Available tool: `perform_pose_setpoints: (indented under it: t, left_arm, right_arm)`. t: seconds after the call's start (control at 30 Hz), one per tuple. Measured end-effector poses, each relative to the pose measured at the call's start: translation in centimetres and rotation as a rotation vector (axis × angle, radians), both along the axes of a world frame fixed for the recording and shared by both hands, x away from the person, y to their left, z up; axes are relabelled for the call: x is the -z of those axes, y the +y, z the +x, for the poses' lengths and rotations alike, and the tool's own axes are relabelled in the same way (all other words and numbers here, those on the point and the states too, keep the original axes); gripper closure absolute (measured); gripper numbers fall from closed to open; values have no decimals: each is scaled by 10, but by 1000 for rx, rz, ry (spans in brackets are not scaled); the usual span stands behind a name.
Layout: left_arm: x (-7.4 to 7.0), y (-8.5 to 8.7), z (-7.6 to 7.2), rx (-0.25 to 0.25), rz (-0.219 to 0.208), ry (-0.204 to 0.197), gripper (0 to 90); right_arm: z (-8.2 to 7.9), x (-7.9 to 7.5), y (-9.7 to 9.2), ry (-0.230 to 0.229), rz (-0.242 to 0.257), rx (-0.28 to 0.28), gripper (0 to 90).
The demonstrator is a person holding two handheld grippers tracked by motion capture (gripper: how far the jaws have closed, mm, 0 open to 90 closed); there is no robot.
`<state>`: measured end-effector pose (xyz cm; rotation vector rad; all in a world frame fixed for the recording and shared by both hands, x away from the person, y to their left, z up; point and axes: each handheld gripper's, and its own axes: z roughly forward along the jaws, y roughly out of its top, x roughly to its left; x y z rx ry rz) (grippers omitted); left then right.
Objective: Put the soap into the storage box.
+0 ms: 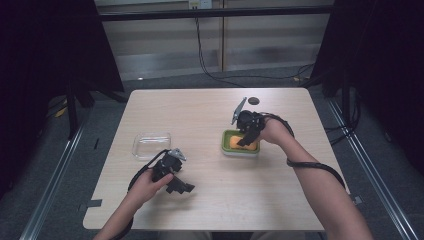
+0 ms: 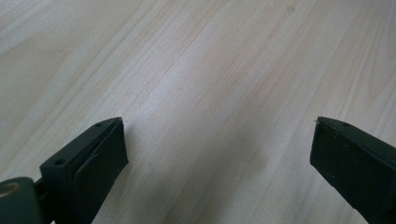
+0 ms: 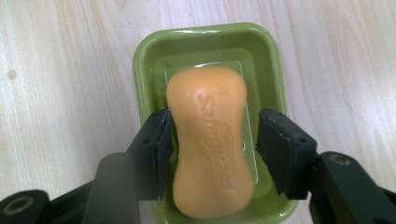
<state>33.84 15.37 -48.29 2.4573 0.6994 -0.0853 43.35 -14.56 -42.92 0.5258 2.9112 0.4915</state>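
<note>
Orange waisted soap bar [image 3: 208, 144] – embossed lettering – lies in green dish [image 3: 144, 56]; right tool [image 3: 212, 151] spread, straddling it without pinching.

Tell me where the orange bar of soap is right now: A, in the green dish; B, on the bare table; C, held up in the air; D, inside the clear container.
A: the orange bar of soap lies in the green dish, with the right gripper straddling it.
</note>
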Motion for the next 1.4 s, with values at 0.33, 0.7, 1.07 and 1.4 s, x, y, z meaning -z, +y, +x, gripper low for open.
perform_pose_setpoints:
  t: [0.33,0.7,1.07,1.4]
  left_arm:
    - [-1,0,0,5,0,-1,38]
    - [-2,0,-1,-2,-22,-4,38]
    - [-4,1,1,44,24,-13,38]
    - [-7,-2,2,63,29,-17,39]
  right_arm:
    - [-5,0,-4,14,39,22,413]
    - [-14,-6,-8,24,70,66,355]
    - [-21,-6,-12,31,81,69,301]
    - [-31,-9,-18,28,105,81,281]
